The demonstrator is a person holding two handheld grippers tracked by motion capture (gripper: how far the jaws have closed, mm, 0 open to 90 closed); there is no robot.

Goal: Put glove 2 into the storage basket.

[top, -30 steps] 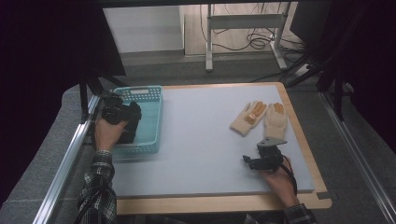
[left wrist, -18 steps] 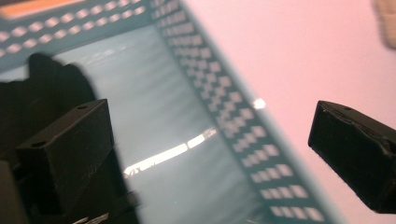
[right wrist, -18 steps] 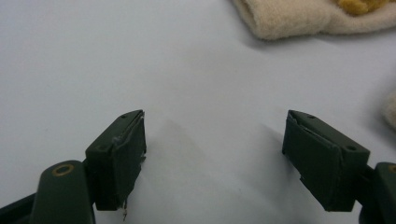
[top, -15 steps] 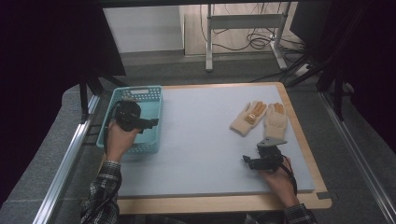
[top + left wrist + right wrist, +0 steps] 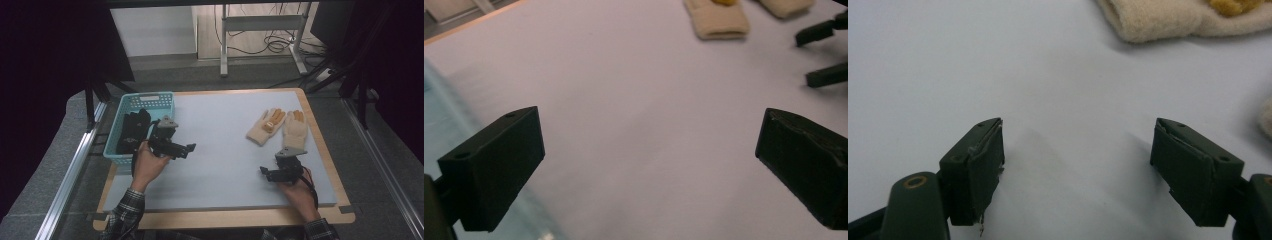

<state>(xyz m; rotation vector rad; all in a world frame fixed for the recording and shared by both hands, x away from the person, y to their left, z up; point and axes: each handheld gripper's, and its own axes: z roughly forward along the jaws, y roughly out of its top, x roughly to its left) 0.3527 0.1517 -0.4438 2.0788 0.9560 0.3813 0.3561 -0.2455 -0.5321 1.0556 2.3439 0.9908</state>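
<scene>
Two cream gloves lie side by side at the mat's right: one (image 5: 266, 126) with orange patches, the other (image 5: 295, 129) just right of it. A teal basket (image 5: 161, 100) at the left edge holds black gloves (image 5: 132, 131). My left gripper (image 5: 189, 150) hovers just right of the basket, pointing right, open and empty. In the left gripper view, it (image 5: 649, 135) faces bare mat with a cream cuff (image 5: 719, 22) far ahead. My right gripper (image 5: 264, 173) sits below the cream gloves, pointing left, open and empty (image 5: 1079, 137), with a cuff (image 5: 1158, 20) ahead of it.
A grey mat (image 5: 225, 165) covers the wooden table (image 5: 225, 219). The right gripper's jaws appear at the far right of the left gripper view. A metal rail (image 5: 70, 175) runs along the left side. A desk frame (image 5: 260, 22) and cables stand beyond the table.
My left gripper has come out of the basket and moved right over the mat, open; the black gloves stay in the basket. The right gripper has not moved.
</scene>
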